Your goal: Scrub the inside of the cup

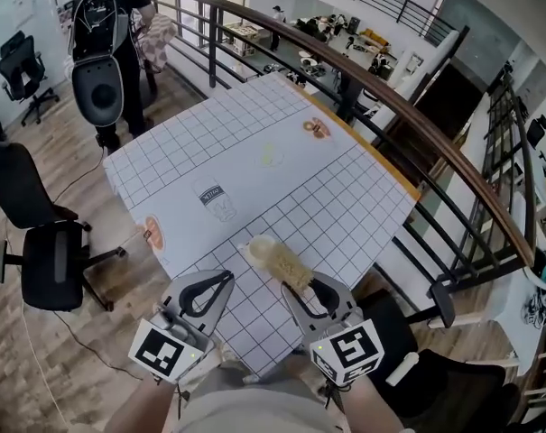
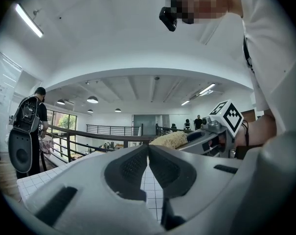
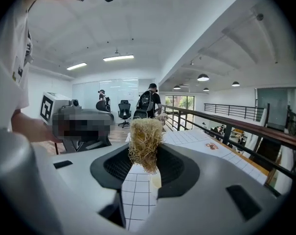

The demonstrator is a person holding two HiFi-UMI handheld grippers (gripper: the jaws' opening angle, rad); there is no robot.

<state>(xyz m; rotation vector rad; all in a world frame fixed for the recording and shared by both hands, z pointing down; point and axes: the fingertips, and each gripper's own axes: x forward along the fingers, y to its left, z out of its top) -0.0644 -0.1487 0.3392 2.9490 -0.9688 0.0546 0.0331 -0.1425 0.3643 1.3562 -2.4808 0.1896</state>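
Left gripper (image 1: 207, 289): jaws closed tip to tip, nothing between them. It was held level over the near edge of the desk (image 1: 345, 206).

Right gripper (image 1: 301, 285): clamped on a loofah scrubber (image 1: 277, 258). The pads pinched only its near end, so the fibrous bulk stuck out forward past the jaw tips. Judgement: gripped this way to leave the working length free to reach into a cup.

Cup (image 1: 217, 202): clear, upright, print on its wall. It stood alone on the gridded sheet about mid-desk, nearer the left edge than the right, and well apart from both grippers. It was untouched, so scrubbing had not yet begun.

Judgement: the left gripper was kept empty, probably to steady the cup, and its jaws would have to open first. The cup looked light, so a scrubber pushed in unbraced could tip or slide it.

Also noted: small orange marks (image 1: 316, 128) near the far right edge, identity unclear. A person with a backpack (image 1: 106, 25) stood beyond the far left corner.
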